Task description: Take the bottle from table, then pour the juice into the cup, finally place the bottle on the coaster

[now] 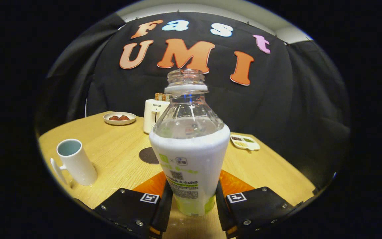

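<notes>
An uncapped clear bottle (189, 146) with a white and green label stands upright between my fingers, and my gripper (191, 202) is shut on its lower body, both fingers pressing its sides. Its base looks slightly above the wooden table (118, 159). A white mug (75, 161) with a handle stands beyond the fingers to the left, open and upright. A dark round coaster (148, 155) lies flat on the table just behind the bottle to its left, partly hidden by it.
A white toaster (154, 114) with toast slices stands behind the bottle. A small plate (119, 118) with brown food sits far left of it. A small divided tray (245, 142) lies to the right, near the table's far edge.
</notes>
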The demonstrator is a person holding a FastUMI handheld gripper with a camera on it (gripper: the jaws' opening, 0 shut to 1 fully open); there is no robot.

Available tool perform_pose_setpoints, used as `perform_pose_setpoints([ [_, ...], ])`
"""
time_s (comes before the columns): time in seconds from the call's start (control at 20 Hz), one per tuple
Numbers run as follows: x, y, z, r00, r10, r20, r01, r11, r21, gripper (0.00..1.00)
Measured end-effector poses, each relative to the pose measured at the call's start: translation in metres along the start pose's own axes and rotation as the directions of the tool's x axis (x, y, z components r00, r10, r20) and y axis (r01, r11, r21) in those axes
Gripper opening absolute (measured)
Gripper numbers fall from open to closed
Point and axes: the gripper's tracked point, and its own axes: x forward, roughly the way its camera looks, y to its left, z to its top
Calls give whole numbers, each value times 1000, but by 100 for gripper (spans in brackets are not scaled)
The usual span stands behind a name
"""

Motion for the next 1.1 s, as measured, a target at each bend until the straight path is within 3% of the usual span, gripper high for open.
perform_pose_setpoints([
  [0.15,-2,7,25,997,-28,73,42,979,-198,60],
  [0.35,-2,23,47,990,-30,140,83,918,-389,59],
  [0.75,-1,59,75,967,-18,253,193,699,-688,59],
  [1.1,8,80,80,958,10,285,240,514,-824,59],
])
